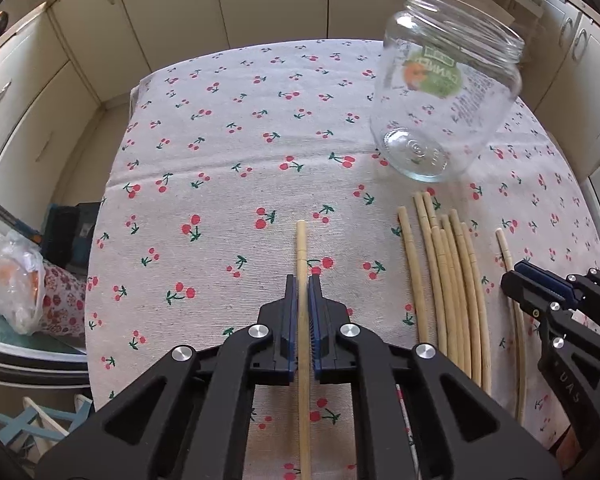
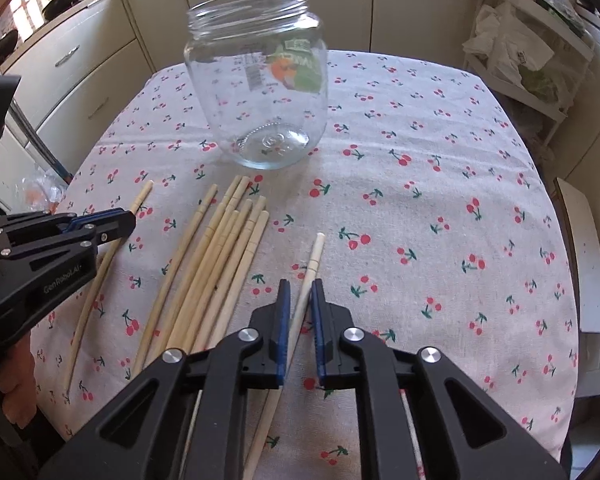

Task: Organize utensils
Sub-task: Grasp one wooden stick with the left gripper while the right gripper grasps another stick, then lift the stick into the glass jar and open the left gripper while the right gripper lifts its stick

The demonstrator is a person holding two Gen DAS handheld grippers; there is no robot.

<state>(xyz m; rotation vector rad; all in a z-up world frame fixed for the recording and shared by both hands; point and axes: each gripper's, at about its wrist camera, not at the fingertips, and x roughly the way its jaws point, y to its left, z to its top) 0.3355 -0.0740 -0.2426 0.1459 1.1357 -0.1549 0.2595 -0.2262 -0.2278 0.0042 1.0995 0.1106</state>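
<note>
Both grippers are picking up sticks: the left gripper (image 1: 302,280) jaws are squeezing a pale wooden chopstick (image 1: 301,248); the right gripper (image 2: 300,284) jaws are closing around another (image 2: 315,256). Next, I think, each stick goes into the clear glass jar (image 2: 260,80), upper middle.

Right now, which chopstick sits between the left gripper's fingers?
The lone chopstick left of the bundle, lying apart from it. The left gripper straddles it; the bundled ones lie untouched beside the jar.

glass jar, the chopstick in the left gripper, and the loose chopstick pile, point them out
glass jar (image 2: 260,92), right wrist view, on its clear side wall
chopstick in the left gripper (image 1: 301,248), left wrist view, on the shaft ahead of the fingertips
chopstick pile (image 2: 220,248), right wrist view, mid-bundle
</note>
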